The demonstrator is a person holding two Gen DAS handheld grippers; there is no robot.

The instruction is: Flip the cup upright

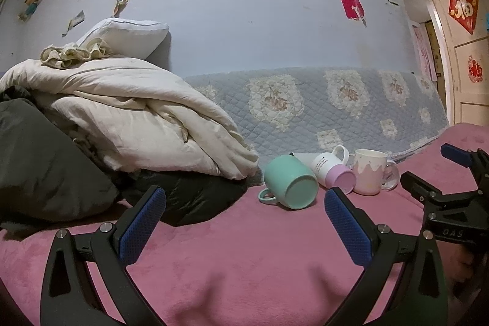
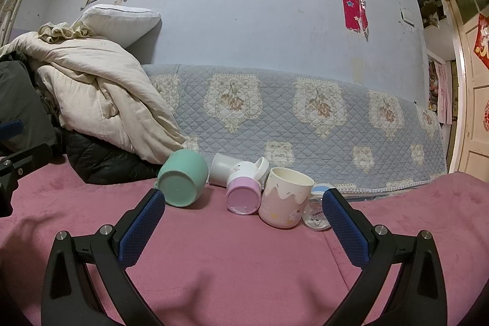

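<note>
A: Near ground first. Left gripper [image 1: 244,222] over the pink blanket [image 1: 244,265], jaws spread wide, nothing between the pads. Right gripper [image 2: 244,225] likewise spread and empty, hanging short of the cups.

B: Contact with anything?

A: None seen. In the right wrist view the cups sit just past the fingertips, apart from them.

B: The cups, then.

A: Green cup [image 2: 181,181] on its side, base toward the camera, handle low on the left in the left wrist view. Beside it the pink-bottomed cup [image 2: 243,191], also tipped, base toward us. A white cup [image 2: 221,170] lies behind those two. The cream cup [image 2: 285,200] stands mouth up, though it leans a little. A small clear item [image 2: 318,211] just right of it; can't tell what it is.

B: Step in hand?

A: Approach, I'd judge. No cup gripped, several not yet righted.

B: Next move?

A: Likely close on a tipped cup's wall or rim, then rotate it base-down. Soft blanket, so set it down squarely or it may tip.

B: Far ground?

A: Quilted cover [image 2: 305,112], piled bedding [image 2: 101,97], the wall.
</note>
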